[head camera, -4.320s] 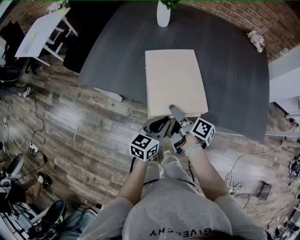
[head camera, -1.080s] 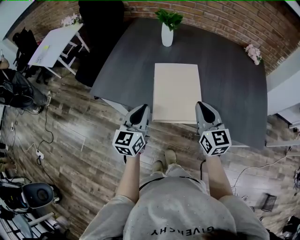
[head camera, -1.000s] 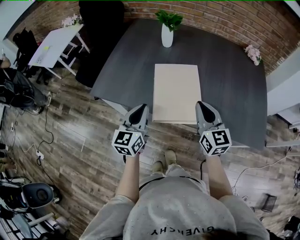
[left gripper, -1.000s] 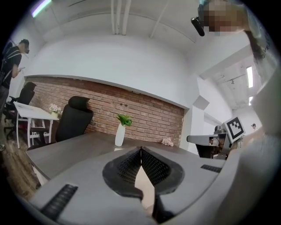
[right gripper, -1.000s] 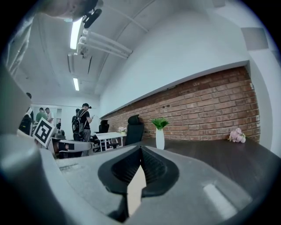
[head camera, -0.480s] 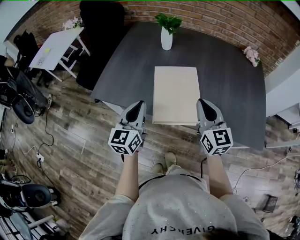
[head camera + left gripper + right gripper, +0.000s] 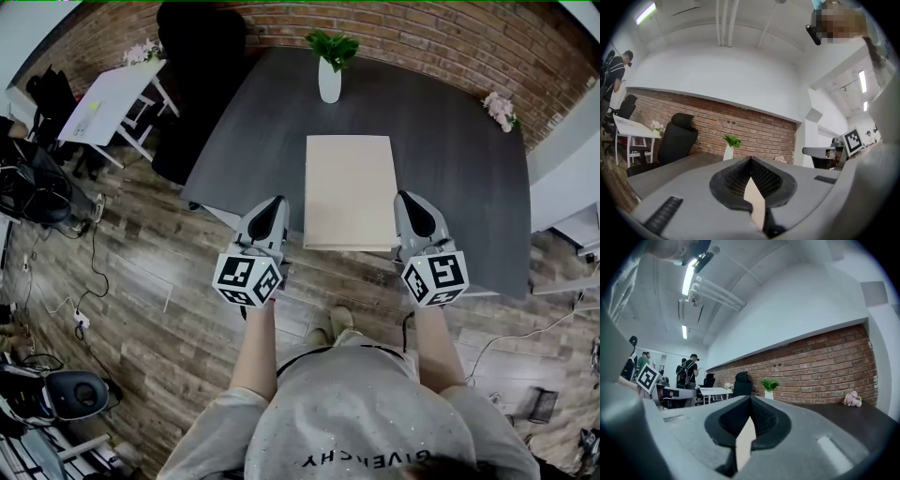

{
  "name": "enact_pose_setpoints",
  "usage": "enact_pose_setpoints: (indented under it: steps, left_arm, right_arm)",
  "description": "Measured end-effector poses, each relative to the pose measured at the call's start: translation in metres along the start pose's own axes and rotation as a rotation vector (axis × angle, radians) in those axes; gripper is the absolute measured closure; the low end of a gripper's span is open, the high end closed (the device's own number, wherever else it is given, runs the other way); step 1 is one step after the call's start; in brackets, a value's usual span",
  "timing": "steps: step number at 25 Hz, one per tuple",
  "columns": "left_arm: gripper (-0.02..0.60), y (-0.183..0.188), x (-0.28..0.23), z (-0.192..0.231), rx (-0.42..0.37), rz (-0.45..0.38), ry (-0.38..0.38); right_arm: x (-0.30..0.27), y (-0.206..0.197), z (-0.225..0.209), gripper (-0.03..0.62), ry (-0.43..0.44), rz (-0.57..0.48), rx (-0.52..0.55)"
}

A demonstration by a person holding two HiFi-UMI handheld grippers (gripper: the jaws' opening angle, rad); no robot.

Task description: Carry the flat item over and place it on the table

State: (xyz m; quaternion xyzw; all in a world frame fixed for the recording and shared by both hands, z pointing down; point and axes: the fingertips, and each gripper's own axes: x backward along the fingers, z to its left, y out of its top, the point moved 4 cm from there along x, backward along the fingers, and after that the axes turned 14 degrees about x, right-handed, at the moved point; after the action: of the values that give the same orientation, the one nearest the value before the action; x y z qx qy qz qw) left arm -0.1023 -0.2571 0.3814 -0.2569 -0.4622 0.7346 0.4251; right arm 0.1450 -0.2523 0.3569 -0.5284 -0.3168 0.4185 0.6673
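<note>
The left tool (image 7: pixel 266 208) and the right tool (image 7: pixel 413 204) are held level, each with its jaws closed on nothing, just left and right of the beige board's (image 7: pixel 349 187) near end. The board is laid flat on the dark table (image 7: pixel 459 141). A white vase (image 7: pixel 329 84) is seen farther back.

The right tool (image 7: pixel 750 401) has its dark ribbed jaws closed tip to tip. A pale wedge (image 7: pixel 744 444) sits low in the seam, perhaps part of the tool itself. Beyond lie a dark bench (image 7: pixel 843 414), a white vase (image 7: pixel 768 393) of green leaves, pink flowers (image 7: pixel 853 399), a black chair (image 7: pixel 742 382) and a brick wall (image 7: pixel 820 366). People (image 7: pixel 689 371) stand far left.
</note>
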Motion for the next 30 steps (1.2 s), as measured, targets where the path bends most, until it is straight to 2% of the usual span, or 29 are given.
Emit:
enact_pose_setpoints:
  steps: [11,30]
  left_arm:
    - [0.583,0.008,-0.003,-0.001,-0.006,-0.010,0.004]
    - [0.583,-0.008,0.002,0.011,0.007,0.024,0.048]
  right_arm:
    - [-0.002,0.007,-0.004,0.597,0.002,-0.020,-0.010]
    - [-0.009,-0.004,-0.002,0.596,0.022,-0.010,-0.037]
